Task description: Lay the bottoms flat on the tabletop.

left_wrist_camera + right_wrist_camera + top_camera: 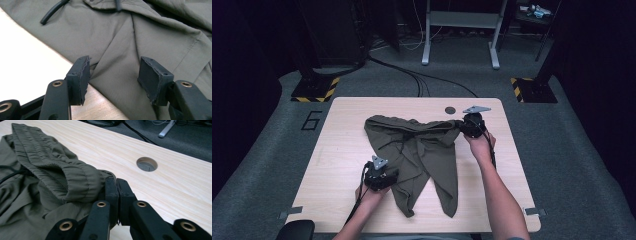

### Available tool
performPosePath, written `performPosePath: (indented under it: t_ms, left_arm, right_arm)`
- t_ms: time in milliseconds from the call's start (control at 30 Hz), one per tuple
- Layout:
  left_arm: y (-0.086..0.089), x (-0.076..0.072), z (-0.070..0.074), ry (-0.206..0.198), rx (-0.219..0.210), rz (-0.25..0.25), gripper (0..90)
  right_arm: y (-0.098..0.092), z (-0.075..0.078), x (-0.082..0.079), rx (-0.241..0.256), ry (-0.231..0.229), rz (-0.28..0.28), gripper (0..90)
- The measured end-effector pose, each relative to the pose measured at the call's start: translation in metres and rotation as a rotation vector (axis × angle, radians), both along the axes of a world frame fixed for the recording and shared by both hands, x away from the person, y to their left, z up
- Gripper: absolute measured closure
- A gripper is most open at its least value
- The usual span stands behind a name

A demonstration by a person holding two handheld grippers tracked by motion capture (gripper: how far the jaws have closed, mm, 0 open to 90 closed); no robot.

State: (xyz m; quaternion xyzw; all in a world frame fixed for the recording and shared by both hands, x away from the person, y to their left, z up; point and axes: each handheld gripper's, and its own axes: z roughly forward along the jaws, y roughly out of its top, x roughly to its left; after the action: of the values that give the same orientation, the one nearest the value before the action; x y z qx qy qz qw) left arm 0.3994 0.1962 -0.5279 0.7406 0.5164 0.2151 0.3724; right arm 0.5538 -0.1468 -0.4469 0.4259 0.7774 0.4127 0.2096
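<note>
Now, right gripper (117, 202) fingers clamp the trousers (422, 150) waistband at two o'clock; left gripper (113, 77), fingers apart, should bite deep into the leg's edge.

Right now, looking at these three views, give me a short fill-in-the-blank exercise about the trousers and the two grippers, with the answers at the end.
1. The right gripper has its jaws shut on the elastic ____ of the olive trousers.
2. The left gripper has its jaws ____, with the cloth lying between them.
3. Beyond the right gripper, the wooden table has a round ____ in it.

Missing words: waistband; open; hole
</note>
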Motion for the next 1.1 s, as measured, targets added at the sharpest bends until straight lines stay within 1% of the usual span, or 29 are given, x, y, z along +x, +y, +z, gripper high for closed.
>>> performPosePath:
  t_ms: [33,67,100,167,200,233,267,300,333,367,400,433,467,533,600,667,733,767,833,867,900,933,1000,1100]
  left_arm:
    - [0.0,0.0,0.0,-0.003,-0.005,0.006,42.0]
    - [0.0,0.0,0.0,0.001,-0.006,0.002,42.0]
    - [0.001,0.0,0.0,0.003,-0.006,-0.001,42.0]
    - [0.001,0.0,0.0,0.002,-0.007,-0.001,41.9]
    - [0.001,0.001,0.0,0.003,-0.011,0.0,41.9]
    - [0.001,0.001,0.0,0.004,-0.016,0.0,41.9]
    - [0.002,0.001,0.0,0.001,-0.022,0.002,41.9]
    - [0.002,0.002,0.0,0.005,-0.026,-0.002,41.9]
    - [0.003,0.003,0.0,0.001,-0.033,0.004,41.9]
    - [0.003,0.003,0.0,0.001,-0.033,0.004,41.9]
    - [0.004,0.004,0.0,0.007,-0.031,-0.003,41.9]
    - [0.005,0.004,0.0,0.008,-0.036,-0.001,41.9]
    - [0.006,0.005,0.001,0.012,-0.04,-0.002,41.9]
    - [0.008,0.007,0.001,0.028,-0.067,-0.002,41.5]
    - [0.011,0.01,0.002,0.037,-0.081,-0.001,39.5]
    - [0.012,0.013,0.004,0.033,-0.086,0.005,38.4]
    - [0.012,0.017,0.008,0.021,-0.079,0.006,38.3]
    - [0.011,0.019,0.01,0.017,-0.078,-0.003,38.3]
    - [0.01,0.023,0.015,0.004,-0.065,-0.02,38.3]
    - [0.008,0.026,0.017,-0.004,-0.065,-0.016,38.3]
    - [0.008,0.029,0.018,-0.002,-0.064,-0.024,38.3]
    - [0.007,0.032,0.019,0.001,-0.073,-0.028,38.1]
    - [0.006,0.039,0.02,0.01,-0.081,-0.042,37.8]
    - [-0.001,0.048,0.021,0.008,-0.06,-0.048,37.1]
  right_arm:
    - [-0.002,0.0,0.003,-0.003,-0.005,-0.002,87.8]
    - [-0.004,-0.001,0.006,-0.003,-0.021,-0.005,87.8]
    - [-0.005,-0.003,0.008,-0.002,-0.027,-0.011,87.7]
    - [-0.008,-0.005,0.015,-0.003,0.0,-0.029,87.7]
    - [-0.009,-0.007,0.019,-0.003,0.003,-0.032,87.4]
    - [-0.009,-0.008,0.022,-0.004,0.009,-0.046,87.2]
    - [-0.01,-0.009,0.025,-0.016,0.01,-0.052,86.6]
    - [-0.011,-0.011,0.027,-0.027,0.002,-0.071,86.3]
    - [-0.011,-0.012,0.028,-0.039,-0.008,-0.084,86.3]
    - [-0.011,-0.012,0.028,-0.039,-0.008,-0.084,86.3]
    - [-0.014,-0.017,0.032,-0.057,-0.012,-0.098,86.2]
    - [-0.016,-0.019,0.033,-0.06,0.005,-0.116,85.6]
    - [-0.018,-0.02,0.034,-0.065,0.015,-0.139,83.1]
    - [-0.022,-0.02,0.033,-0.036,0.033,-0.187,75.1]
    - [-0.027,-0.016,0.03,0.015,0.048,-0.207,74.5]
    - [-0.029,-0.013,0.026,0.025,0.044,-0.198,74.3]
    - [-0.029,-0.011,0.019,0.017,0.025,-0.182,74.1]
    - [-0.028,-0.012,0.016,0.013,0.021,-0.172,73.7]
    - [-0.026,-0.013,0.01,0.012,0.026,-0.158,73.2]
    - [-0.026,-0.015,0.008,0.006,0.023,-0.142,73.0]
    - [-0.024,-0.017,0.004,0.003,0.025,-0.142,72.8]
    - [-0.022,-0.019,0.002,-0.006,0.025,-0.13,72.2]
    - [-0.019,-0.023,-0.002,-0.023,0.037,-0.122,70.9]
    - [-0.016,-0.029,-0.01,-0.022,0.031,-0.117,69.5]
